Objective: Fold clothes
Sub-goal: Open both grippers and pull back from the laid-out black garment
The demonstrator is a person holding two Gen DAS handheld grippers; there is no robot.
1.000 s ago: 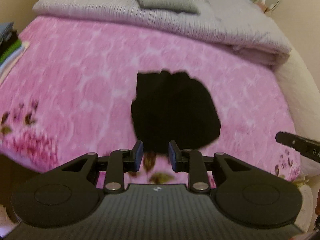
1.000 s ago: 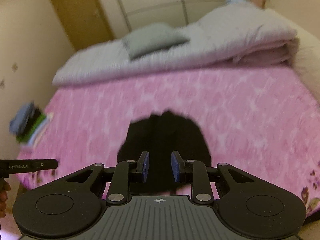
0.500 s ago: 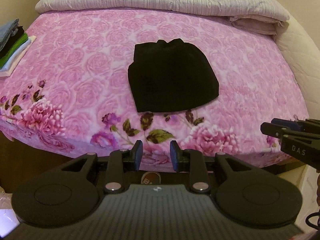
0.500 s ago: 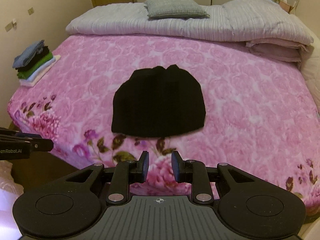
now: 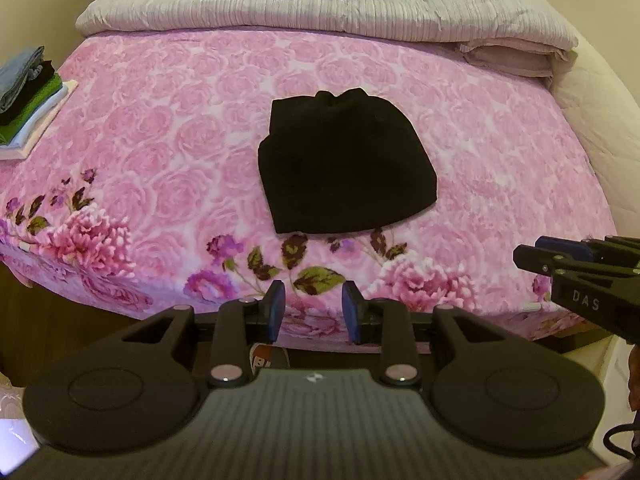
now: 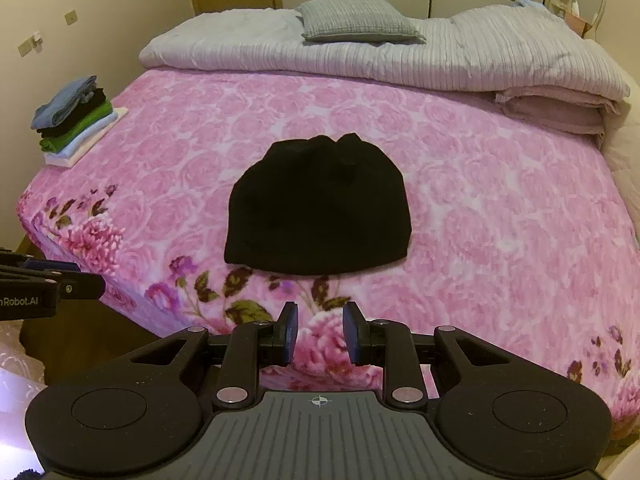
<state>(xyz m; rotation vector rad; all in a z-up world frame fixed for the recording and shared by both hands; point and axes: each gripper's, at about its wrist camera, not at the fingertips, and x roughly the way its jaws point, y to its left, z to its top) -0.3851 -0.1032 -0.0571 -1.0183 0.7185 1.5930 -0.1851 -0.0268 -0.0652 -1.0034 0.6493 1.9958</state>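
Note:
A black garment [image 5: 345, 164] [image 6: 319, 209], folded into a compact rounded shape, lies flat near the middle of the pink floral bed cover [image 5: 160, 128] [image 6: 500, 208]. My left gripper [image 5: 312, 309] hovers open off the bed's near edge, well short of the garment, with nothing between its blue pads. My right gripper [image 6: 319, 333] is likewise open and empty, over the near edge of the bed. Each gripper shows at the side of the other's view: the right gripper [image 5: 576, 268] and the left gripper [image 6: 52, 284].
A stack of folded clothes [image 5: 24, 100] [image 6: 76, 120] sits at the bed's left edge. A grey-white duvet [image 5: 320, 12] [image 6: 400, 52] with a grey pillow [image 6: 358, 20] lies along the head. Folded pink bedding [image 6: 552, 110] rests at the right. A wardrobe stands behind.
Both grippers have pulled back from above the black garment to beyond the bed's near edge. The garment stays folded on the cover. Motion blur has gone.

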